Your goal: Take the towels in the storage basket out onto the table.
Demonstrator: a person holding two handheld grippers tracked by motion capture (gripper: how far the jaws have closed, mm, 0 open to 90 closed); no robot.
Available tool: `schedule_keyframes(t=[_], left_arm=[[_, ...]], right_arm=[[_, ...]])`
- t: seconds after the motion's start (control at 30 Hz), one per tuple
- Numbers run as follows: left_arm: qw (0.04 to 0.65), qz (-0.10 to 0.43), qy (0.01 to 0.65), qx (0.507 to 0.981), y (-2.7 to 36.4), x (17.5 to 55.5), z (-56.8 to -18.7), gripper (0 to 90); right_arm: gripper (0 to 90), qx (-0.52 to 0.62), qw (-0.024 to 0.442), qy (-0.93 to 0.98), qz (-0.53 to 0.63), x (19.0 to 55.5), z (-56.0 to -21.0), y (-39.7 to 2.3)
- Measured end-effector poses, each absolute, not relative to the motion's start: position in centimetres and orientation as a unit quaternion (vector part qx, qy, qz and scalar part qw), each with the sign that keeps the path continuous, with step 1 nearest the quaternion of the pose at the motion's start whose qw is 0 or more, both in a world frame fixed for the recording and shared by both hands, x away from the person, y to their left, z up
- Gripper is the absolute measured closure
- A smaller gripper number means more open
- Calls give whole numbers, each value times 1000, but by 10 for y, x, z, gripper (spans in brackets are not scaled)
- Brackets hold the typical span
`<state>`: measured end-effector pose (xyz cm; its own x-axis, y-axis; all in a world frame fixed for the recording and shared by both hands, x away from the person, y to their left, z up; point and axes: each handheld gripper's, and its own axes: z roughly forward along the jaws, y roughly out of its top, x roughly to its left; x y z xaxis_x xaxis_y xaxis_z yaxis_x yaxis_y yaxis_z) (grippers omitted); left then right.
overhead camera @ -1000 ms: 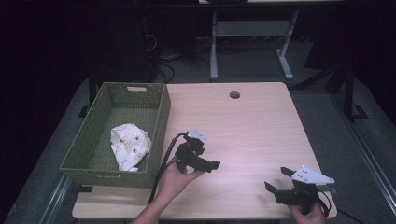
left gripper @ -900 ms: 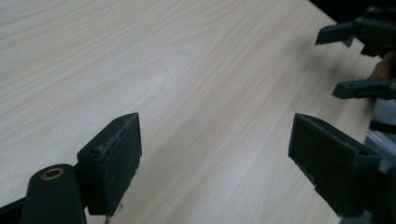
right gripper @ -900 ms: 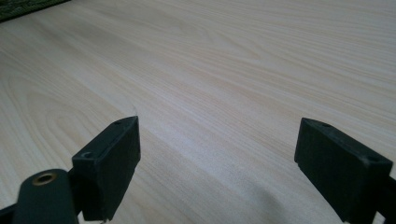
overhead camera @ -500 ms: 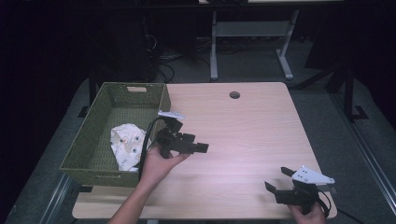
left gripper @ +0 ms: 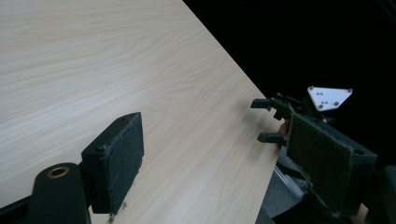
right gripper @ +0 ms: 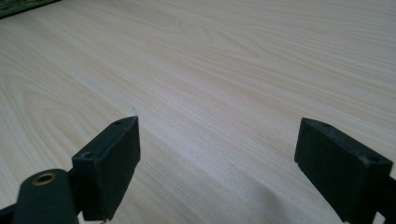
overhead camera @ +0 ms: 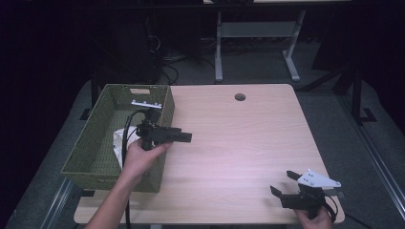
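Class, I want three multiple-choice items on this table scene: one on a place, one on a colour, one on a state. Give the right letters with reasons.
1. Where does the white cloth lie?
A. inside the basket
B. at the table's middle
C. on the floor

2. What colour is the basket?
A. red
B. green
C. blue

3. How do the jaws of the right hand-held gripper stand?
A. shut on the cloth
B. shut on nothing
C. open, holding nothing

Answers:
1 A, the cloth shows between the basket's walls.
2 B, its woven walls are olive green.
3 C, the right gripper view shows bare table between the parted jaws.
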<state>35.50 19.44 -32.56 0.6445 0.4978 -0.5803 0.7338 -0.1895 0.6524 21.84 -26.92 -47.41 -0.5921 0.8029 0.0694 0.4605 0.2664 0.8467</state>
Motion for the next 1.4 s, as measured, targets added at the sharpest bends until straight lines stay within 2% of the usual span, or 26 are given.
schedule_keyframes(t=[0.17, 0.97, 1.4], left_arm=[[499, -127, 419, 748, 216, 362, -322, 187], [473, -64, 517, 711, 303, 380, -321, 188], [377, 17, 569, 731, 319, 390, -333, 210]], right_arm=[[138, 409, 193, 772, 447, 218, -474, -270], [138, 410, 193, 772, 446, 219, -474, -269], [137, 409, 193, 773, 445, 219, -474, -268]])
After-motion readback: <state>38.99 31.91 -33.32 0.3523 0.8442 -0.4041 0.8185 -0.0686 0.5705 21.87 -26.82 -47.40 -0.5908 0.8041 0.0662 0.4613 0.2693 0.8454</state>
